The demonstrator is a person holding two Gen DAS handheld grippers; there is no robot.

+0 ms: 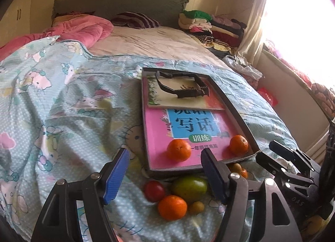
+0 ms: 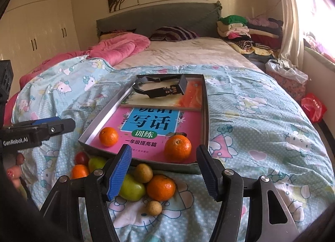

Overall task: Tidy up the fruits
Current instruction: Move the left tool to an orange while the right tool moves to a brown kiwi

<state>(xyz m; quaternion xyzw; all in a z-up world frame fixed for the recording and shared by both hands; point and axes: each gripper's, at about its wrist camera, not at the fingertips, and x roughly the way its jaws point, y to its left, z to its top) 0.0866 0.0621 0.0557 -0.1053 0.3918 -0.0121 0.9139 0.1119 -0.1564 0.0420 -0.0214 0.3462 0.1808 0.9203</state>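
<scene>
Both hand-held grippers point(image 1: 165, 170) point(image 2: 163, 168) gape empty over loose fruit point(image 2: 160, 187)

Both wrist cams look down-fwd, close, sharing tray point(image 1: 240, 116).

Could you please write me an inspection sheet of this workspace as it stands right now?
Surface: bed under a cartoon-print quilt.
Job's things: two oranges in the tray; loose on the quilt, an orange, green fruit, red fruit and small brown fruits.
Clutter: pink book and black clip-like object in the tray.
Grippers: left gripper and right gripper open, empty.
Cables: nothing seen.
Surroundings: folded clothes, wardrobe, bright window.
</scene>
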